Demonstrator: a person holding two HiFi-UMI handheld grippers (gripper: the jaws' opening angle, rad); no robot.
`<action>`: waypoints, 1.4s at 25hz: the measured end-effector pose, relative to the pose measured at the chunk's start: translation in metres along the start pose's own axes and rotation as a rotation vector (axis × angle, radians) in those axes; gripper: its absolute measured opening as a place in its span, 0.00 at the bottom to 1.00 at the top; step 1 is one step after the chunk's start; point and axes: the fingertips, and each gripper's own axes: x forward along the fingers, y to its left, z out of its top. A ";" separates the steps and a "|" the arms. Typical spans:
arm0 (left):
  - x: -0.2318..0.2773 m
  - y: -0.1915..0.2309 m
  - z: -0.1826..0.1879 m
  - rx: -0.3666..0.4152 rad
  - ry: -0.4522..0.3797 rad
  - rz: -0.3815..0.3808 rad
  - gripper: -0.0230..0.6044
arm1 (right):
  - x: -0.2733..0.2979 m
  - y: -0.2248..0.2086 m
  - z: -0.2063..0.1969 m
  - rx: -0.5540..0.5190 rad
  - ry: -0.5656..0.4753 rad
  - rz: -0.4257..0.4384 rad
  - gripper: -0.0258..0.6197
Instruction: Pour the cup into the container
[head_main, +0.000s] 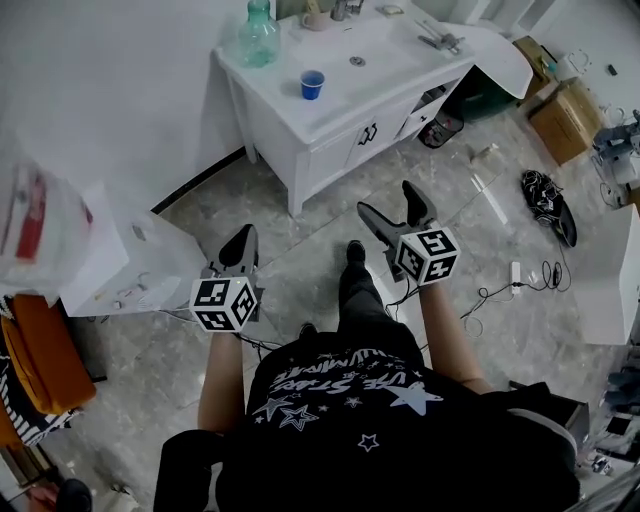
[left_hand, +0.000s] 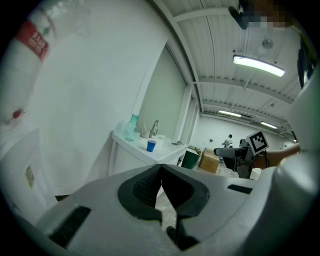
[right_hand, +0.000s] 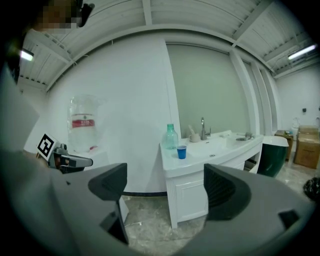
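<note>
Left claw (head_main: 243, 240) is being held fully shut, nothing in it, over the floor well short of the white surface (head_main: 400, 75). Right claw (head_main: 390, 205) is being held wide apart, empty, also short of the surface. Blue cup (head_main: 313, 85) is being carried upright by the surface near its left end. Green bottle (head_main: 259, 35) is being carried at the surface's far-left corner.

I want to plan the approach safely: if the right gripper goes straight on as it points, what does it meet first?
Probably the front of the white cabinet, below the blue cup. The right gripper frames it between open jaws, across the floor. Depth is unclear.
</note>
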 end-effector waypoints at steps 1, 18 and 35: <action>0.003 0.003 0.001 -0.001 0.000 0.009 0.06 | 0.008 -0.005 0.000 0.003 0.001 0.004 0.76; 0.144 0.041 0.050 -0.008 0.023 0.207 0.06 | 0.200 -0.101 0.030 -0.084 0.089 0.243 0.71; 0.214 0.072 0.081 -0.023 0.039 0.353 0.06 | 0.321 -0.132 0.029 -0.201 0.199 0.419 0.66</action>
